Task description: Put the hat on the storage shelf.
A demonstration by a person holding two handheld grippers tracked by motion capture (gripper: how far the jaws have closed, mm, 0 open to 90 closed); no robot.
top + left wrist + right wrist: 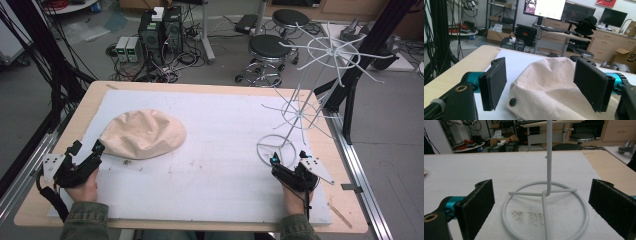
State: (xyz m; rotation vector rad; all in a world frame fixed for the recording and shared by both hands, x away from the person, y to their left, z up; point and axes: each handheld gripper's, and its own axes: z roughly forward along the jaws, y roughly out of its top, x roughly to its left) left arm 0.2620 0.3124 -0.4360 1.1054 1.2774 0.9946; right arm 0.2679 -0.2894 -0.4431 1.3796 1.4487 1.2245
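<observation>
The left gripper point(541, 87) has its jaws spread wide, one black pad on either side of the cream cap point(554, 85), not yet touching the cloth; in the left gripper view the cap's near edge with its dark snap button point(512, 101) lies between them. The right gripper point(541, 210) is likewise wide apart, framing the ring base point(584, 212) of the white wire rack point(300, 107) without contact. The cap lies flat on the white mat point(225, 150) toward the left edge of the table point(95, 100), while the rack stands near the right edge, well apart from it. The step in hand looks like taking hold of the cap to hang it on the rack. To do it well, ease the left jaws forward and low so they pinch a firm fold at the edge near the button, not loose crown cloth that would slip. The right gripper would best close on the upright post point(549, 157) to steady the light rack, which could tip easily.
</observation>
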